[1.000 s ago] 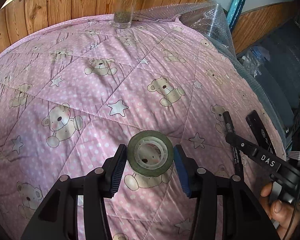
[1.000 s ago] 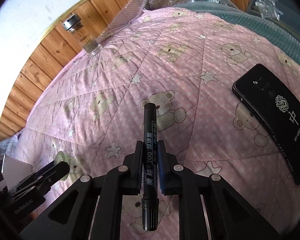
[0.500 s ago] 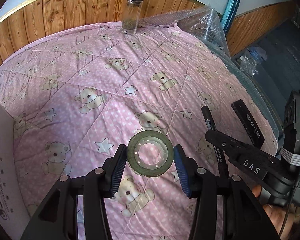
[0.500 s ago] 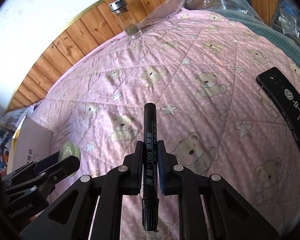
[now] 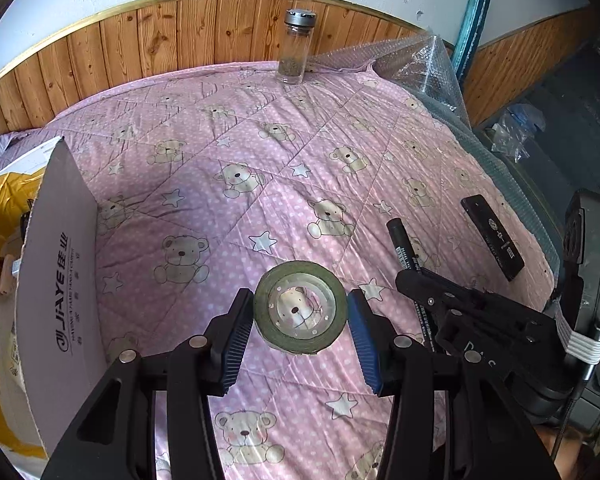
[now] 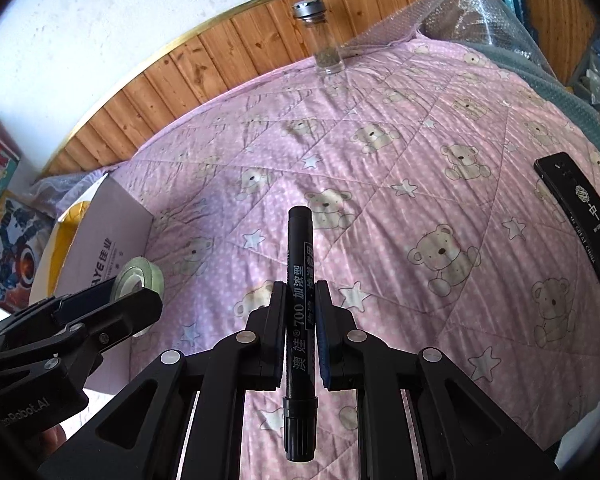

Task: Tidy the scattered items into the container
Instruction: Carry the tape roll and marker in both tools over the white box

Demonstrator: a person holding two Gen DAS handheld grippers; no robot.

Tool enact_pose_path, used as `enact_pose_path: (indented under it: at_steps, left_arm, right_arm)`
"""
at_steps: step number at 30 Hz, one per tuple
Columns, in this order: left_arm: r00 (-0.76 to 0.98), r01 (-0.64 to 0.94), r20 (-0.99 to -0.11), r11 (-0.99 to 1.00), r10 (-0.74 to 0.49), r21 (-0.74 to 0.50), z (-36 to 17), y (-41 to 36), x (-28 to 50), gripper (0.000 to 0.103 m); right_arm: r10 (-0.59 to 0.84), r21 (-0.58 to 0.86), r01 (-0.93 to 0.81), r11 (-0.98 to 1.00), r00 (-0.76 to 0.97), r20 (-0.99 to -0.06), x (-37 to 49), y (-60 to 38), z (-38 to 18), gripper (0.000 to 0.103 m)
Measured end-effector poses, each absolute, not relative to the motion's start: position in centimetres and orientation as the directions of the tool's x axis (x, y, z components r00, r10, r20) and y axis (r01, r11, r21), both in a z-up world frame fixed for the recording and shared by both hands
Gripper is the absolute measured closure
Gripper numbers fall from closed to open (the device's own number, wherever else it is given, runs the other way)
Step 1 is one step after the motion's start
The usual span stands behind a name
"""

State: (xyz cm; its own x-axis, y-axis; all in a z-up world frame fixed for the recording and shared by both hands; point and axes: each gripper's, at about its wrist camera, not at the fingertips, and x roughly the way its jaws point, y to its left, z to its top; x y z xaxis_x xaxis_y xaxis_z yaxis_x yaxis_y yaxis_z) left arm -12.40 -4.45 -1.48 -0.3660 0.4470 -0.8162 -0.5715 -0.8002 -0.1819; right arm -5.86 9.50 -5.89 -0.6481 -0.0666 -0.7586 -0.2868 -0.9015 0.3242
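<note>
Both loads lifted off bed (image 5: 300,152), headed for box (image 5: 60,288): my left gripper (image 5: 300,312) clamps tape roll (image 5: 300,307) across rim; right gripper (image 6: 300,312) jaws pinch marker (image 6: 299,288) mid-barrel. Phone (image 6: 576,196) waits.

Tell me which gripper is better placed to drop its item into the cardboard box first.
Left. The left gripper, holding the tape roll, sits nearer the cardboard box. The right gripper, holding the marker, is farther, with the left gripper between it and the box.

A pink bear-print quilt (image 5: 284,168) carries a glass jar (image 5: 296,54), a black phone (image 6: 576,216) and a cardboard box (image 5: 60,280).
</note>
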Motion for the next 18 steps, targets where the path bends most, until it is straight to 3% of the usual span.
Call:
enact_pose_path:
  at_steps: [18]
  left_arm:
    - [-0.446, -0.574, -0.729, -0.79, 0.52, -0.212, 3.3, -10.5, -7.2, 0.054]
  right_arm:
    - [-0.077, 0.266, -0.179, -0.947, -0.678, -0.731, -2.3, 2.6, -3.0, 0.089]
